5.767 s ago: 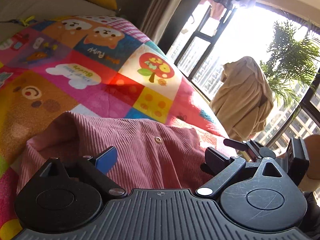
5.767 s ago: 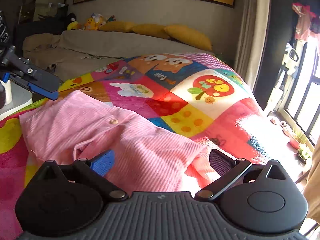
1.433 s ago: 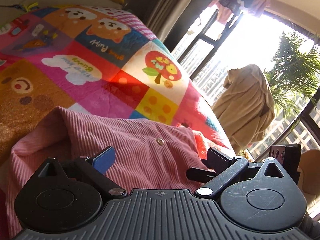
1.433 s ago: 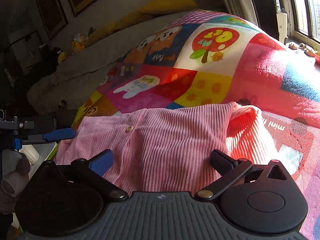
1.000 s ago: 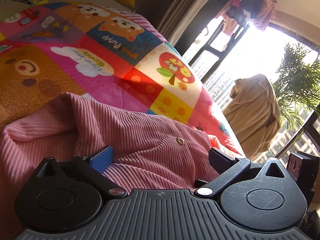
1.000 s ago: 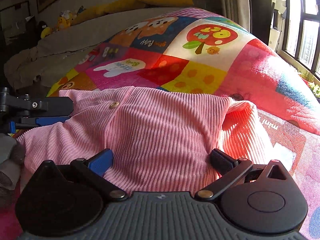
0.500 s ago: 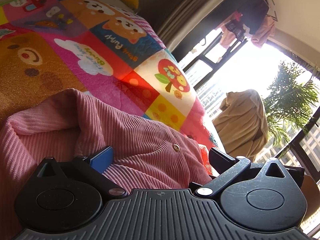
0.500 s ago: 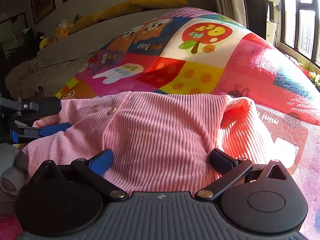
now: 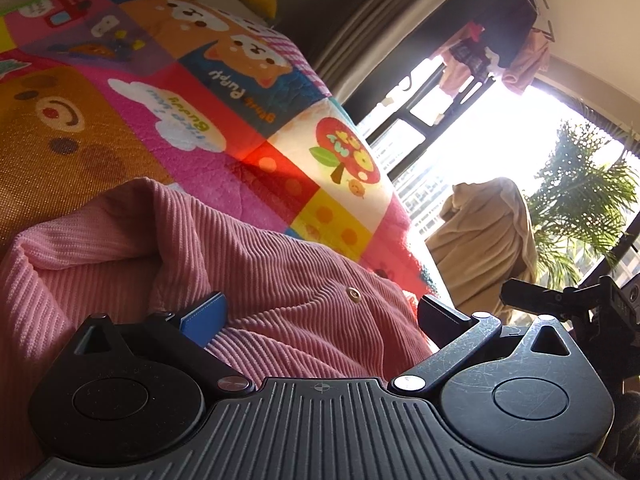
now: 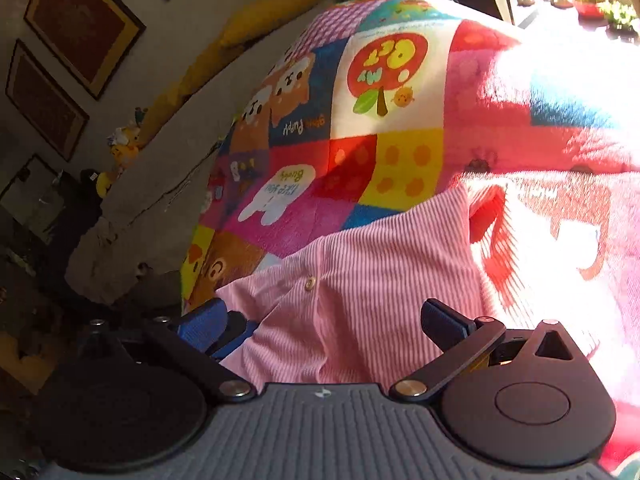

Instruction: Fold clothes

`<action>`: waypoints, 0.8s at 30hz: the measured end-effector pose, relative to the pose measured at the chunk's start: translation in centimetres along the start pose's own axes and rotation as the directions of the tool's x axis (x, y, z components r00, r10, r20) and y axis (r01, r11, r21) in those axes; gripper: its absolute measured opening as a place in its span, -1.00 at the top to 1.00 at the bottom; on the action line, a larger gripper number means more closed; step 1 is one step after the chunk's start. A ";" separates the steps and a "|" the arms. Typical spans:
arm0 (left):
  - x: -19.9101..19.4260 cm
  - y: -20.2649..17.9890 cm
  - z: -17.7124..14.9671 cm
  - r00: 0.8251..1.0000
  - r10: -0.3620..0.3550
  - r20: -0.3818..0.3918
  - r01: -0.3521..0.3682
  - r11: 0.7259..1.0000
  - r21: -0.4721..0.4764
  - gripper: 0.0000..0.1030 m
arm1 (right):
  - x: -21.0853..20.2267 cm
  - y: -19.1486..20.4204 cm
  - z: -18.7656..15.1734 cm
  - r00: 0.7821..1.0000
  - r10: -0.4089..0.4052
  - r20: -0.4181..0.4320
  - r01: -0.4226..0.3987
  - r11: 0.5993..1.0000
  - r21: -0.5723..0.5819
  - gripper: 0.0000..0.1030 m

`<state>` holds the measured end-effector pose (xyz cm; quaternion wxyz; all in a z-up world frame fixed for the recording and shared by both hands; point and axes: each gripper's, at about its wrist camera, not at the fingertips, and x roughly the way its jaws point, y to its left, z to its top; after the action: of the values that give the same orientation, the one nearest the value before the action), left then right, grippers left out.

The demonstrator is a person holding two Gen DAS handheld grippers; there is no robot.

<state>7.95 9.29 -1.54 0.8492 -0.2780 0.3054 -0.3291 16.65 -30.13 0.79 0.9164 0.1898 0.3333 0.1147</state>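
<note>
1. The pink garment (image 9: 280,280) is ribbed corduroy with fine straight cords. It's bunched in soft folds on the bed, with one small round pale button (image 9: 353,295) on the front panel. At about 9 o'clock in the left wrist view, an edge in a finer knit rolls over into a fat hem.

2. It lies on a fleecy patchwork blanket (image 9: 180,92) made of bright squares: bear faces, an apple tree, orange dots on yellow. The text is upside down from here, but I can read "Puppy" on the blue bear patch and "Buddy" in the white cloud patch. The apple looks like it says "MY PET", not 100% sure.

3. The left gripper (image 9: 320,314) is spread wide. The blue pad (image 9: 204,318) at 9 o'clock presses against a fold of the corduroy and the black finger (image 9: 440,314) at 3 o'clock sits at the garment's edge, so the cloth lies between them but isn't pinched.

4. The right gripper (image 10: 326,320) is also wide apart, with the pink garment (image 10: 360,280) filling the gap and no clamp on it. The other tool's blue tips poke in at 9 o'clock, right behind its blue pad.

5. Background: a tan cloth (image 9: 488,240) draped over something by the window at 3 o'clock, a palm-like plant (image 9: 588,200) behind it, yellow cushions (image 10: 264,16) and dark red pictures in yellow frames (image 10: 80,20) on the wall at 11 o'clock.
</note>
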 end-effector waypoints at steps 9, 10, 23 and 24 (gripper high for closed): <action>-0.1 0.0 0.0 1.000 0.002 0.004 -0.002 1.000 -0.001 -1.00 | 8.3 -3.6 0.5 0.980 -0.194 -0.050 0.188 0.977 -0.100 -1.00; -0.1 -0.1 0.0 1.000 0.002 0.004 -0.002 1.000 -0.002 -1.00 | 8.7 -3.9 0.3 0.981 -0.189 -0.037 0.184 0.976 -0.116 -1.00; 2.4 -6.1 -1.7 0.944 0.330 -0.016 -0.308 0.898 0.314 -1.00 | 9.3 -3.3 -0.7 0.975 -0.220 -0.027 0.210 0.957 -0.200 -1.00; 2.4 -6.2 -1.7 0.940 0.340 -0.010 -0.322 0.898 0.299 -1.00 | 9.1 -3.2 -0.7 0.974 -0.224 -0.038 0.212 0.957 -0.198 -1.00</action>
<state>5.75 3.22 0.72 0.9146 -0.0826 0.3222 -0.2300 23.30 -29.81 -6.23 0.9270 0.0586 0.3669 0.0506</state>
